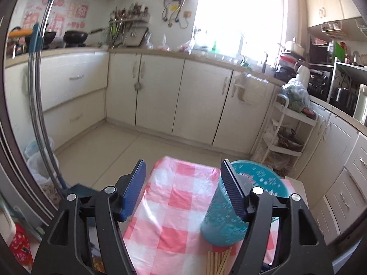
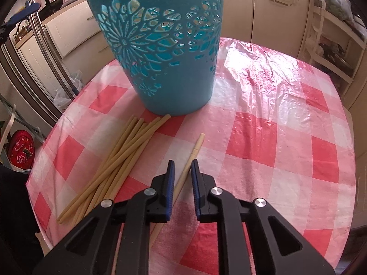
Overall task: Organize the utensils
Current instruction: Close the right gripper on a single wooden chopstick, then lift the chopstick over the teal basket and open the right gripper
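- Left gripper (image 1: 183, 178) is hovering w/ jaws spread wide above the pink-checked tablecloth (image 1: 174, 197), holding nothing.
- Teal holder (image 2: 158, 45) is standing upright at 12 o'clock in the right wrist view, chopstick pile (image 2: 114, 162) lying at 9 o'clock, tips touching its base.
- Right gripper (image 2: 182, 167) is straddling a single chopstick (image 2: 195, 151) lying apart from the pile; jaws narrowed, gap showing either side.

a home kitchen: cream cabinets (image 1: 158, 91), woks on a stove (image 1: 75, 37), checked tablecloth (image 2: 263, 137)
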Action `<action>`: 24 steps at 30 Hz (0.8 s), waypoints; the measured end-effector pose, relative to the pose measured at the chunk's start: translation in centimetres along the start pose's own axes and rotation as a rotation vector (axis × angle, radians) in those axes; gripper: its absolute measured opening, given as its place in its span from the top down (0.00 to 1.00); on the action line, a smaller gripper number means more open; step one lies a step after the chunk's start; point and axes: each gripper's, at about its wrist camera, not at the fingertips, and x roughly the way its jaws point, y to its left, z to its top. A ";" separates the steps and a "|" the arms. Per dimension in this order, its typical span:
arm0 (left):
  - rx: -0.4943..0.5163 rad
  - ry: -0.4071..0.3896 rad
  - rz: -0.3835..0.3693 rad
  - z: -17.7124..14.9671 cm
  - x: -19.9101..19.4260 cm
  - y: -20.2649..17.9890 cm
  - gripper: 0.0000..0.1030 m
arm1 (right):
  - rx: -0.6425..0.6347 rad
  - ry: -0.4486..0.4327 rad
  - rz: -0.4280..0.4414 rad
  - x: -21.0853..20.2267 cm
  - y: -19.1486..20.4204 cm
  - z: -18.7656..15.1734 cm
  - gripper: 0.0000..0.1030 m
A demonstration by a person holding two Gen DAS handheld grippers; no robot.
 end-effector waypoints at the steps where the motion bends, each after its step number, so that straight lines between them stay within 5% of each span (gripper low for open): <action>1: -0.006 0.021 0.010 -0.2 0.5 0.4 0.38 | -0.004 -0.006 -0.015 0.0 0.1 0.0 0.92; 6: 0.010 0.035 0.046 -0.2 1.2 1.0 0.38 | 0.020 0.012 -0.017 -0.2 -0.1 0.1 0.94; 11: 0.018 0.043 0.054 -0.2 0.9 1.5 0.37 | 0.156 -0.042 0.141 -4.3 -1.1 -1.1 0.94; 18: 0.030 0.047 0.073 -0.2 0.8 1.4 0.34 | 0.215 -0.289 0.350 -13.9 -1.5 1.9 0.94; 24: 0.045 0.045 0.095 -0.4 0.9 1.3 0.32 | 0.173 -0.551 0.393 -19.0 0.2 8.9 0.94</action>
